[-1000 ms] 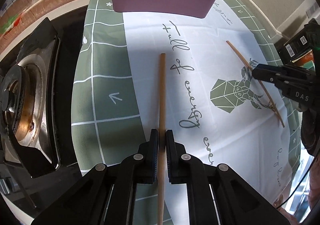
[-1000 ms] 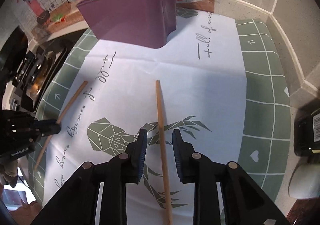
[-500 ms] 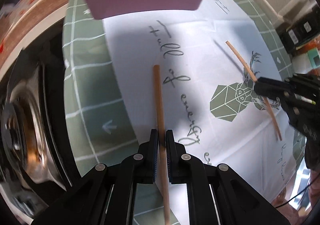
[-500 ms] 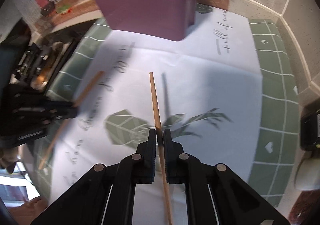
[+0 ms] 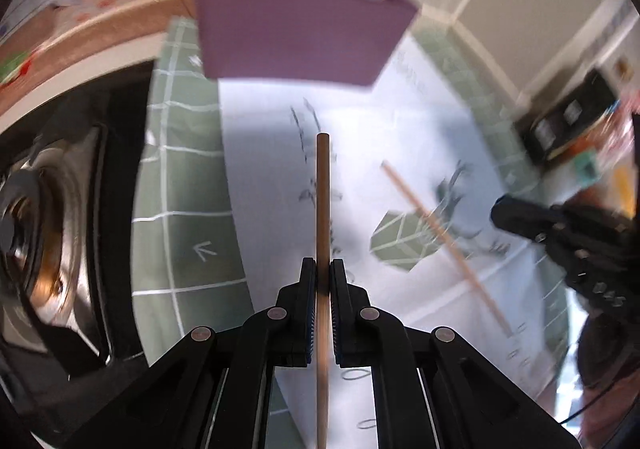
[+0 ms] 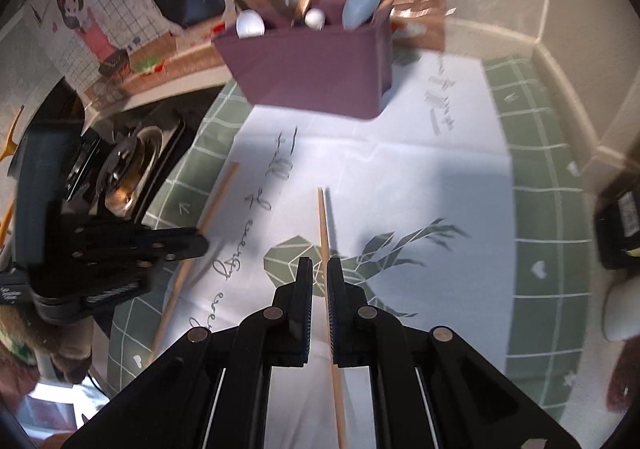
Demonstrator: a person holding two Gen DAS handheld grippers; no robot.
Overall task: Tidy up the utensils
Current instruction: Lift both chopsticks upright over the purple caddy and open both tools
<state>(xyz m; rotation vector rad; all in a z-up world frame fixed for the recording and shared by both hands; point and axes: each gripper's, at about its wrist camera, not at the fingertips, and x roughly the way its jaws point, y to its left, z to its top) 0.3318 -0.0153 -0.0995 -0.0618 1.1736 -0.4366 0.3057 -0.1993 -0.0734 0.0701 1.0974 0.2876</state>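
My left gripper (image 5: 322, 269) is shut on a wooden chopstick (image 5: 322, 201) and holds it above the cloth, pointing at the purple utensil holder (image 5: 296, 37). My right gripper (image 6: 319, 269) is shut on a thinner wooden chopstick (image 6: 323, 225), also lifted off the cloth. The holder (image 6: 316, 69) stands at the far end with spoons and a chopstick in it. In the right wrist view the left gripper (image 6: 192, 245) and its chopstick (image 6: 216, 201) show at left. In the left wrist view the right gripper (image 5: 504, 211) and its chopstick (image 5: 432, 225) show at right.
A green and white tablecloth (image 6: 532, 209) with a deer print covers the counter. A gas stove (image 5: 36, 233) lies left of it. A black device (image 6: 620, 217) and a white object (image 6: 624, 309) lie at the right edge. Tiled wall rises behind.
My right gripper closed on its chopstick and raised it. Both grippers have lifted their chopsticks off the cloth, and the holder's top has come into view.
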